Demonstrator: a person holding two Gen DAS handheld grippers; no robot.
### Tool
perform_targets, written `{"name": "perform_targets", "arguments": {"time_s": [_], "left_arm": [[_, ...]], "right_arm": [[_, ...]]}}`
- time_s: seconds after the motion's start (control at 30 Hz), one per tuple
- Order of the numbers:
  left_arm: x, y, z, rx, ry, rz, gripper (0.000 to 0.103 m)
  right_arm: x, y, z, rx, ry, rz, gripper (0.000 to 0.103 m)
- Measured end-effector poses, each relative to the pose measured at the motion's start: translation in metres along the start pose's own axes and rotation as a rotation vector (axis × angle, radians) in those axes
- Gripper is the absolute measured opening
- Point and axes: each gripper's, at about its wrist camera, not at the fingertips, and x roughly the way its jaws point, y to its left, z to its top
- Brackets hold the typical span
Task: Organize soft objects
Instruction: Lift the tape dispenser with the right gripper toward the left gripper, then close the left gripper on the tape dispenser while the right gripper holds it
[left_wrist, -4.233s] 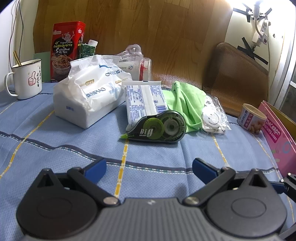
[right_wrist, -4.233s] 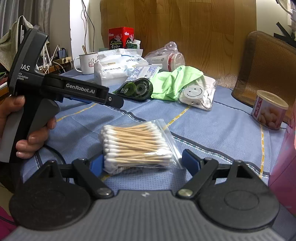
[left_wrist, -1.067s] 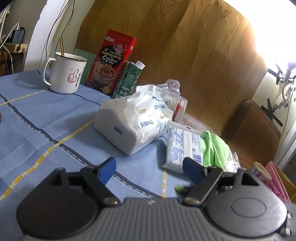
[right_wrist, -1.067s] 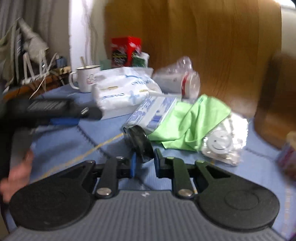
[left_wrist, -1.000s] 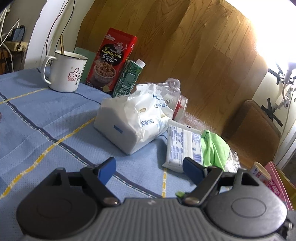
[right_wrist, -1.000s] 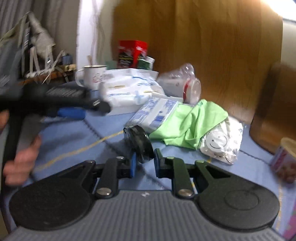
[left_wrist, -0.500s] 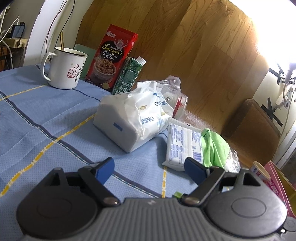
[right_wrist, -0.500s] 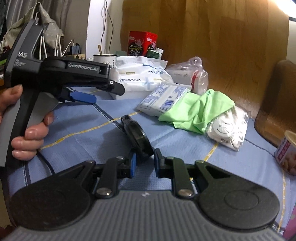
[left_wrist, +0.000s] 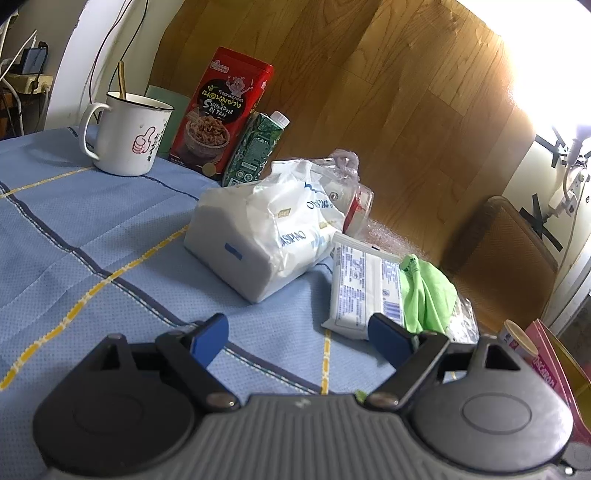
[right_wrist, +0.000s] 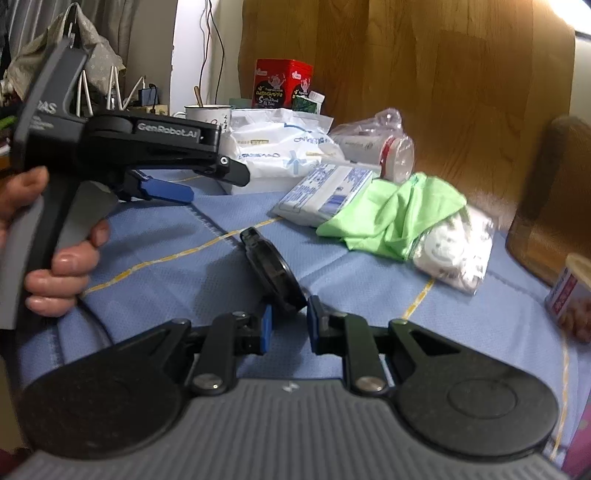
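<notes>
Between the blue pads of the right gripper (right_wrist: 287, 325): dark round plastic correction-tape dispenser (right_wrist: 271, 267), pinched at its near edge, tilted up and leftward above the blue checked tablecloth (right_wrist: 177, 266). Beyond it, well apart: crumpled lime-green cloth (right_wrist: 391, 218), partly overlapping a flat white-and-blue tissue packet (right_wrist: 321, 194); just right of the cloth, a clear bag holding a white smiley-face item (right_wrist: 450, 247). Further back: large white plastic tissue pack (right_wrist: 280, 147). At left: left gripper (left_wrist: 299, 338), gripped by a hand (right_wrist: 59, 254), fingers spread wide, nothing between them, having just been opening.
</notes>
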Motion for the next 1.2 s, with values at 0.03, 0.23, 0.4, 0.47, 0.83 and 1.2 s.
{"name": "perform_targets", "arguments": {"time_s": [0.03, 0.23, 0.4, 0.47, 0.83, 1.2], "left_arm": [[0.000, 0.000, 0.000, 0.000, 0.001, 0.000, 0.086], [0.002, -0.002, 0.000, 0.014, 0.017, -0.010, 0.086], [0.001, -0.010, -0.004, 0.027, 0.121, -0.116, 0.086], [-0.008, -0.019, -0.012, 0.011, 0.163, -0.191, 0.086], [-0.025, -0.067, -0.036, 0.037, 0.296, -0.274, 0.092], [-0.010, -0.059, -0.035, -0.046, 0.359, -0.250, 0.092]], "right_arm": [[-0.003, -0.003, -0.002, 0.039, 0.007, 0.039, 0.022], [-0.021, -0.011, -0.016, 0.159, 0.015, 0.079, 0.021], [-0.032, -0.009, -0.023, 0.164, 0.010, 0.052, 0.021], [-0.036, -0.011, -0.025, 0.158, 0.004, 0.038, 0.021], [-0.047, -0.017, -0.033, 0.164, -0.026, 0.013, 0.014], [-0.007, -0.017, -0.007, 0.001, 0.027, 0.059, 0.064]]}}
